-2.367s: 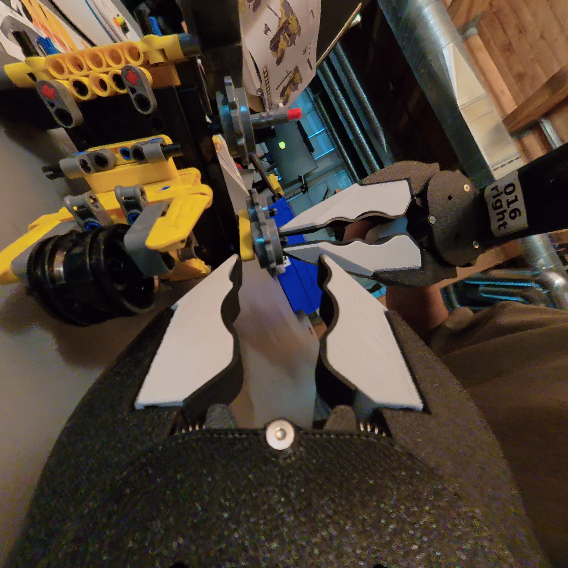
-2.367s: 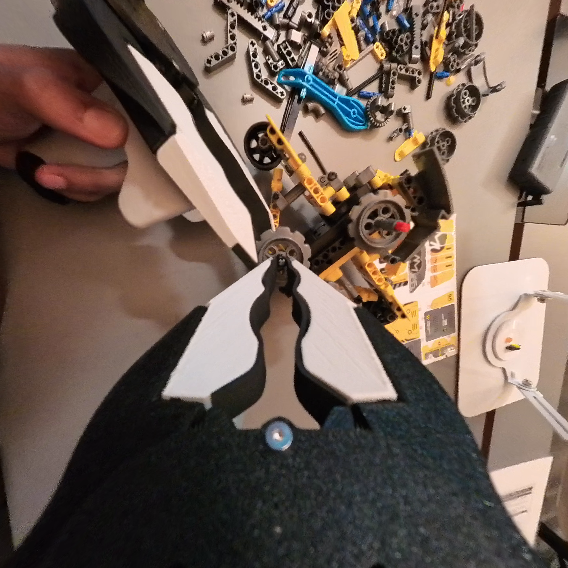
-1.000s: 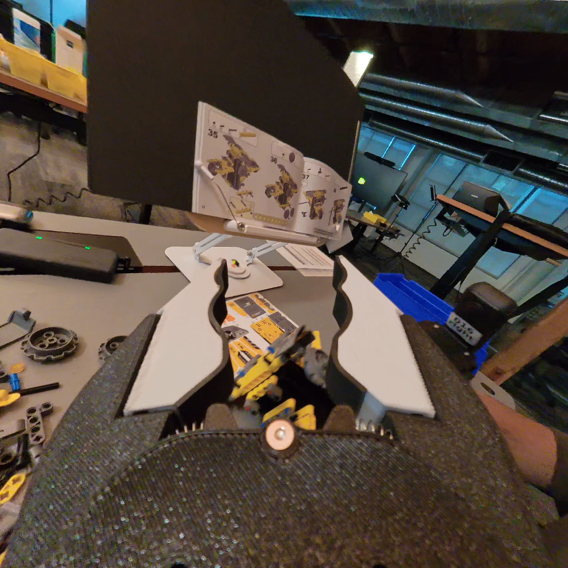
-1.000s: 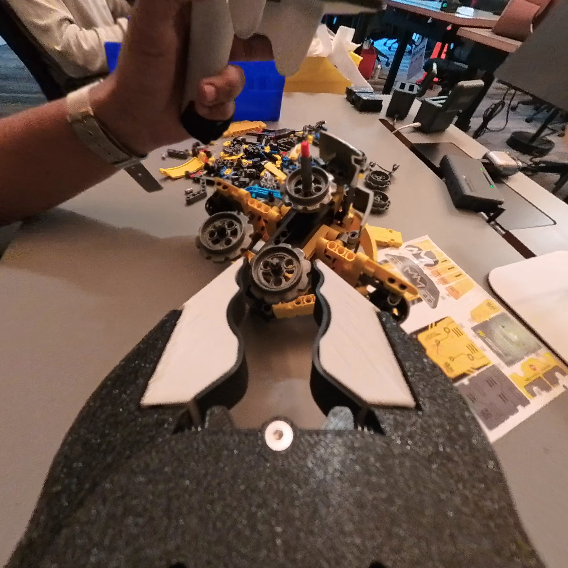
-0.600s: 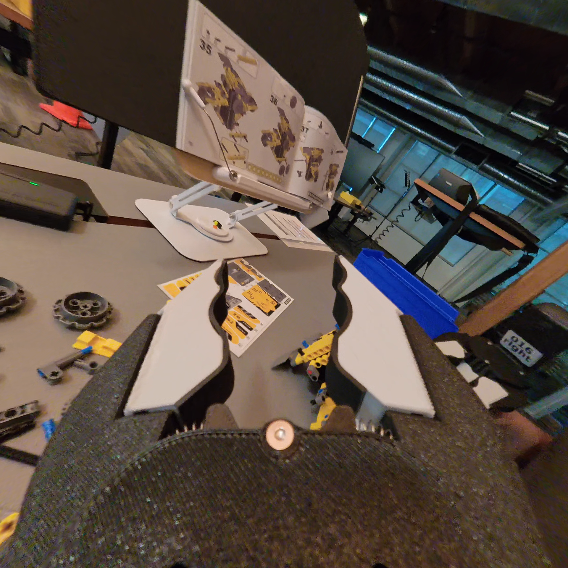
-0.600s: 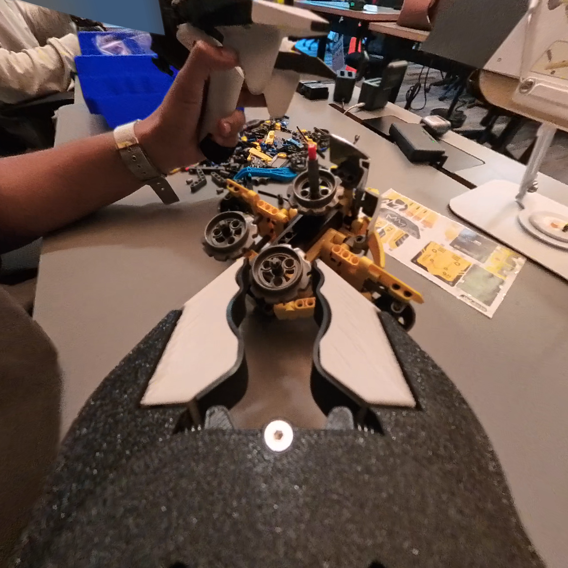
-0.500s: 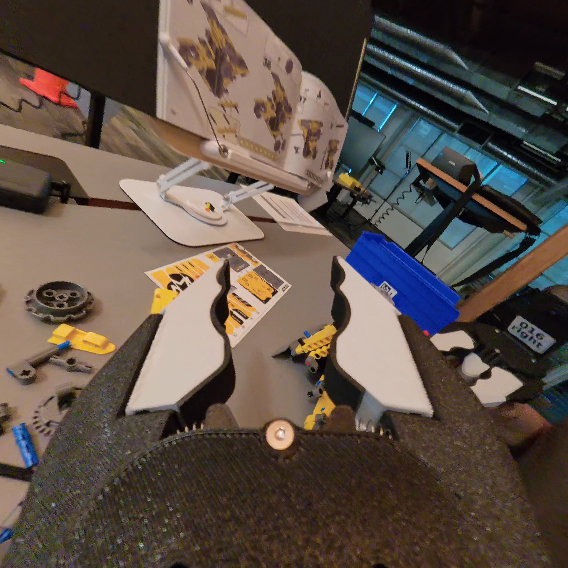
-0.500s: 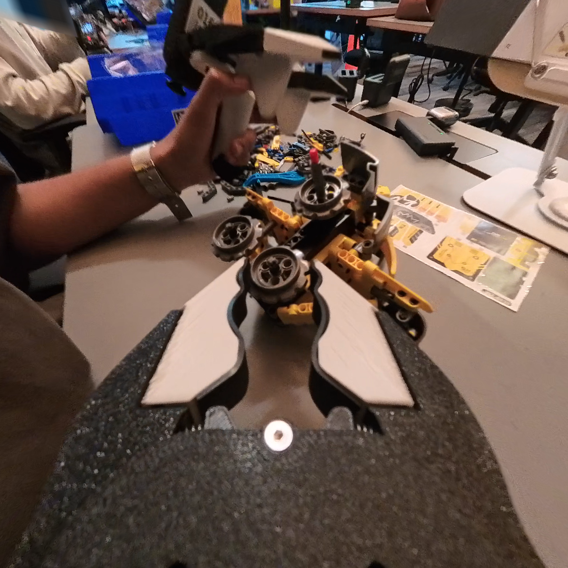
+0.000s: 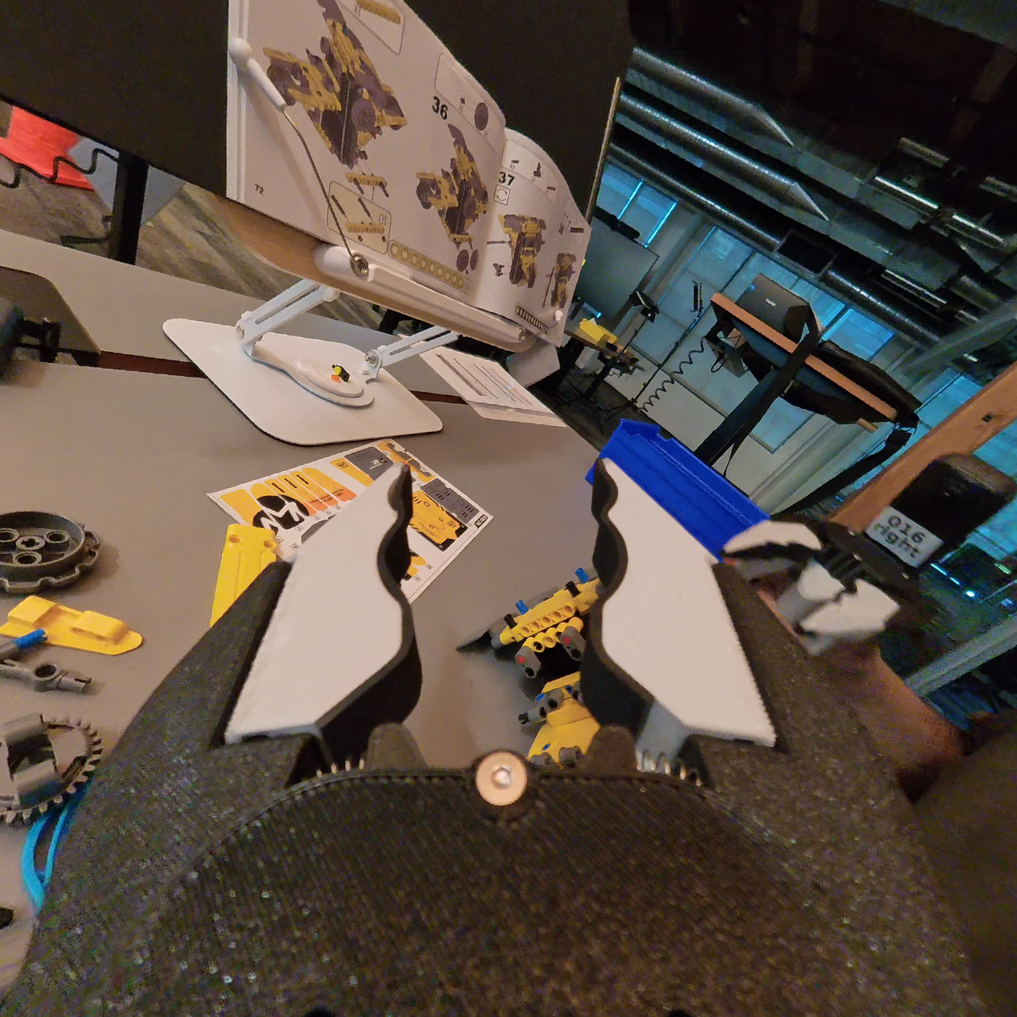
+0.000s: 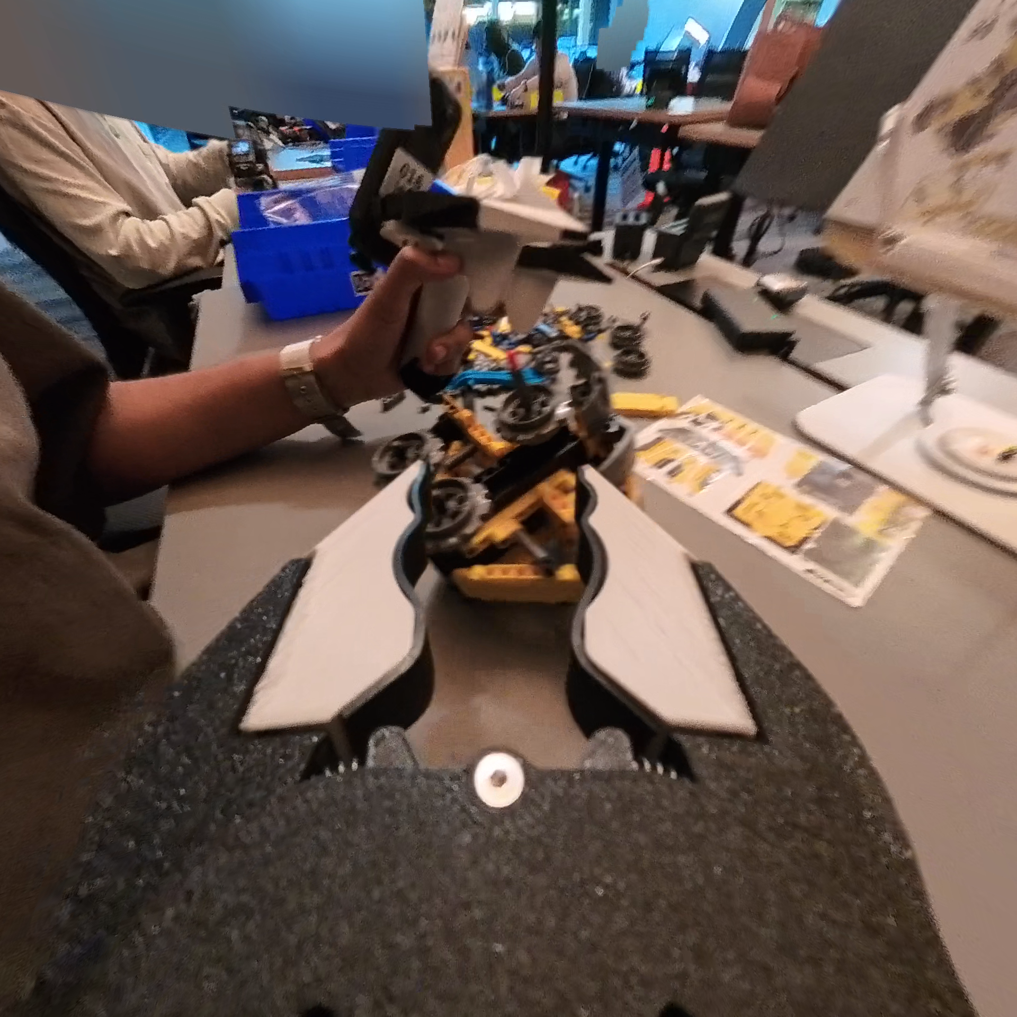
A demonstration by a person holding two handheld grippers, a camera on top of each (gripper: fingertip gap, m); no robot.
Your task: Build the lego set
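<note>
A yellow, black and grey brick model [image 10: 512, 495] with grey gear wheels lies tilted between the fingers of my right gripper [image 10: 501, 484]. The jaws are partly closed, with a finger against each side of the model. The model also shows in the left wrist view [image 9: 550, 616], low on the table, half hidden by my own finger. My left gripper [image 9: 498, 479] is open and empty, held above the table beside the model. A hand holds it over the loose parts in the right wrist view [image 10: 589, 247]. The right gripper [image 9: 809, 583] shows at the right edge.
A sticker sheet [image 9: 352, 495] lies on the grey table by a white stand [image 9: 308, 396] that holds an open instruction booklet [image 9: 385, 137]. Loose parts lie left: a black wheel [image 9: 38, 545], yellow panels [image 9: 71, 627], a gear [image 9: 49, 765]. A blue bin [image 9: 677, 484] stands behind. A seated person [image 10: 110, 192] is at the back.
My left gripper let go of the model, rose and swung left, staying open. My right gripper opened from the thin axle and now takes the model deeper between wider jaws; the model has tilted.
</note>
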